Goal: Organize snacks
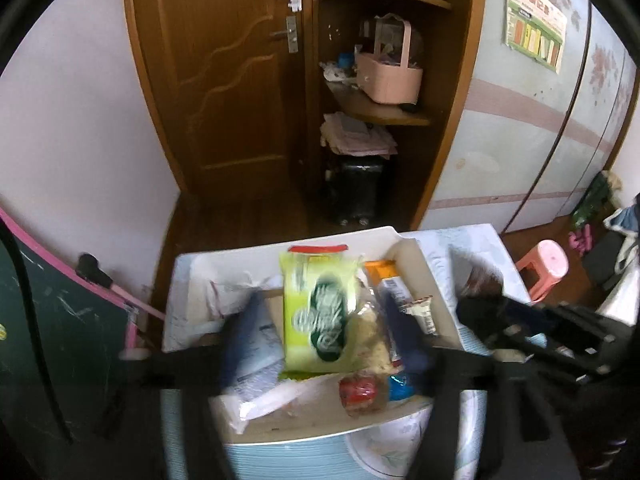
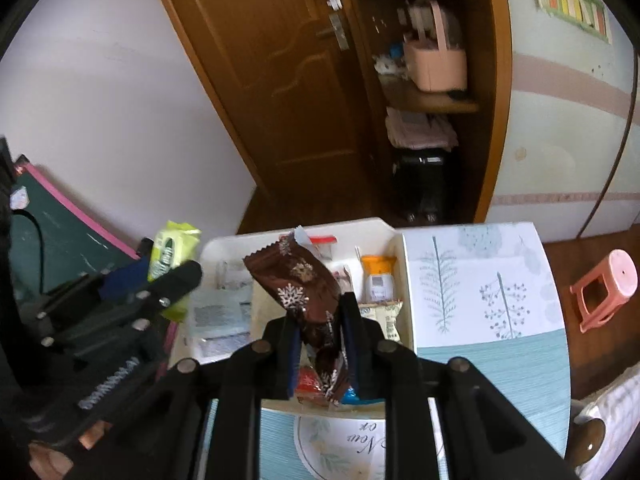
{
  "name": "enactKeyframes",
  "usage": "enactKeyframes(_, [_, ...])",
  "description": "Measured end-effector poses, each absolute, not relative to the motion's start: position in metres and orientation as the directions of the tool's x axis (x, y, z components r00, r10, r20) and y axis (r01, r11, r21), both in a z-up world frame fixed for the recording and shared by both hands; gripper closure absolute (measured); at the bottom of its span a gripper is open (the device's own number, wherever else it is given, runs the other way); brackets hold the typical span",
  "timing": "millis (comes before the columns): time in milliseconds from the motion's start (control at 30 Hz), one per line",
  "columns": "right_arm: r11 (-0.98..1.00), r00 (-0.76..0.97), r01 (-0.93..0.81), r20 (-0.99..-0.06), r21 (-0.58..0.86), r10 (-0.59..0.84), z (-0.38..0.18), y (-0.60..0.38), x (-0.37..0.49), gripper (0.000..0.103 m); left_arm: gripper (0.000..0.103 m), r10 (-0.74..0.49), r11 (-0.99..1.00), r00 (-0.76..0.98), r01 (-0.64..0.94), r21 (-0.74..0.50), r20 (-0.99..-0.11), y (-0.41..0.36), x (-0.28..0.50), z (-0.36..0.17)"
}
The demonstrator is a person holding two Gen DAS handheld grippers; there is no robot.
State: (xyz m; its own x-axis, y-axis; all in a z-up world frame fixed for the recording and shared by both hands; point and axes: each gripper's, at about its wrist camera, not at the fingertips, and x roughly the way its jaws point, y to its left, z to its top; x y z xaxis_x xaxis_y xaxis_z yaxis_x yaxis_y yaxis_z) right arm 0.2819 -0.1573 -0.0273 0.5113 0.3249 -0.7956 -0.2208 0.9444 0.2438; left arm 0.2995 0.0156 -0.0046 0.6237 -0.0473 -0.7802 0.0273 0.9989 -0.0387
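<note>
My left gripper point(image 1: 320, 320) is shut on a yellow-green snack pack point(image 1: 318, 312) and holds it above the white tray point(image 1: 224, 264); the pack also shows in the right wrist view point(image 2: 170, 258). My right gripper point(image 2: 320, 320) is shut on a brown snack bag with snowflakes point(image 2: 300, 284), held over the tray point(image 2: 224, 246). In the tray lie an orange-topped packet point(image 2: 378, 276), a cream packet point(image 2: 386, 314), a red wrapped snack point(image 1: 358, 390), a blue wrapped snack point(image 1: 400, 386) and white packets point(image 1: 256, 396).
The tray sits on a small table with a blue-and-white leaf-patterned cloth point(image 2: 480, 288). A pink stool point(image 2: 604, 288) stands on the floor at the right. A green chalkboard with pink frame point(image 1: 60, 320) leans at the left. A wooden door and shelf stand behind.
</note>
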Motion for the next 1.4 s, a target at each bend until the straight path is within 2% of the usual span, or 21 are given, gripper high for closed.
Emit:
enactKeyframes(67, [0.952, 0.495, -0.211, -0.816, 0.220, 0.298, -0.035, -0.155, 0.284, 0.064, 0.003, -0.052, 0.998, 0.637, 0.016, -0.055, -0.769, 0.021, 0.299, -0.005])
enactKeyframes(133, [0.956, 0.498, -0.198, -0.817, 0.218, 0.290, -0.039, -0.157, 0.283, 0.048, 0.001, -0.079, 0.996, 0.644, 0.028, -0.079, -0.761, 0.025, 0.297, -0.005])
enactKeyframes(167, [0.955, 0.504, -0.191, -0.812, 0.227, 0.294, -0.040, -0.158, 0.282, 0.043, 0.001, -0.074, 0.997, 0.647, 0.029, -0.073, -0.759, 0.026, 0.297, -0.005])
enactKeyframes(200, [0.955, 0.509, -0.186, -0.809, 0.231, 0.294, -0.039, -0.159, 0.281, 0.042, 0.001, -0.065, 0.998, 0.646, 0.027, -0.063, -0.761, 0.026, 0.296, -0.006])
enactKeyframes(333, [0.956, 0.513, -0.180, -0.807, 0.231, 0.292, -0.039, -0.158, 0.278, 0.041, 0.001, -0.019, 1.000, 0.637, 0.013, -0.014, -0.770, 0.024, 0.295, -0.008])
enactKeyframes(867, [0.973, 0.563, -0.179, -0.796, 0.145, 0.222, -0.024, -0.171, 0.230, 0.041, 0.001, -0.002, 1.000, 0.631, -0.013, -0.013, -0.776, 0.006, 0.237, -0.003])
enactKeyframes(1167, [0.981, 0.512, -0.143, -0.838, 0.131, 0.187, -0.049, -0.200, 0.156, 0.041, 0.001, 0.010, 0.999, 0.564, -0.031, -0.009, -0.825, -0.012, 0.151, -0.035])
enactKeyframes(1400, [0.978, 0.444, -0.116, -0.872, 0.171, 0.205, -0.067, -0.221, 0.098, 0.041, 0.001, 0.002, 0.998, 0.531, -0.048, -0.028, -0.847, -0.021, 0.090, -0.046])
